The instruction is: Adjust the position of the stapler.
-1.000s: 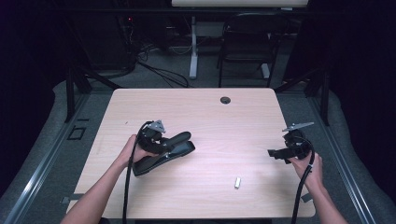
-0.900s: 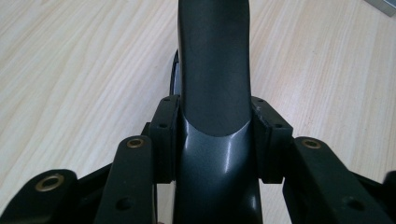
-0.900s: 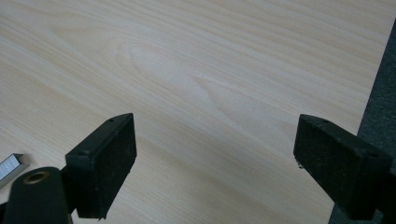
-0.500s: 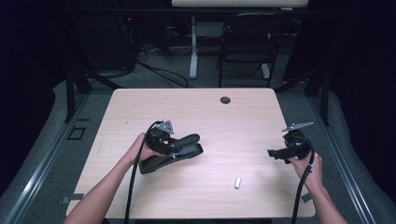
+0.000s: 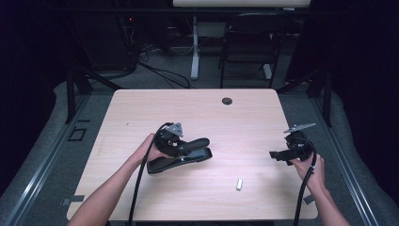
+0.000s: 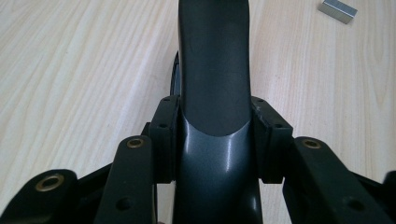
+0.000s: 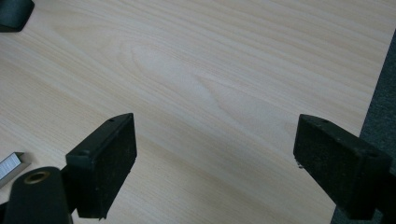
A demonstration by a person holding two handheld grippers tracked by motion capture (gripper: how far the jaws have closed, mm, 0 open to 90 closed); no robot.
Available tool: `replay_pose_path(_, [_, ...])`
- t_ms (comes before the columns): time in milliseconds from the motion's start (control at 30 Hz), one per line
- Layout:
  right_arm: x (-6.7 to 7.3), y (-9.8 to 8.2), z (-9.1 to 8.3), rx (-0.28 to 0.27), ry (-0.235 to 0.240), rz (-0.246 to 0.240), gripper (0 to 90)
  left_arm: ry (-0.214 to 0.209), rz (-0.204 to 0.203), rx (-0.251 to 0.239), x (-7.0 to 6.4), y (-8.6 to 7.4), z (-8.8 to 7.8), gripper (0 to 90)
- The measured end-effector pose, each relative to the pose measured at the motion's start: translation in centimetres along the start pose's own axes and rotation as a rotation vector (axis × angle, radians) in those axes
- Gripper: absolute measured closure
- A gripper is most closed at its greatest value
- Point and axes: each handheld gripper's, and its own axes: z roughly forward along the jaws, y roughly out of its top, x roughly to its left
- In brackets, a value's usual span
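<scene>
Left fingers (image 6: 163, 140) clenched on black stapler's (image 5: 181, 155) arm, right fingers (image 7: 109, 163) released, staple block (image 5: 239, 184) between both.

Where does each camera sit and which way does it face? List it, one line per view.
High view: above the person's side, facing forward and down on the light wooden table; forearms, left gripper, right gripper.
Left gripper view: along jaws clamped on the black stapler.
Right gripper view: along open jaws, over bare tabletop.
Shared: the small silver staple block.
</scene>
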Motion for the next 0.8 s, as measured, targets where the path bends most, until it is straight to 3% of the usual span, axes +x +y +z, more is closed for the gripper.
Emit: replay_pose_path(800, [0.1,0.0,0.2,0.005,0.005,-0.004,13.0,-0.048,0.061,-0.001,-0.4,1.2,1.1,59.0])
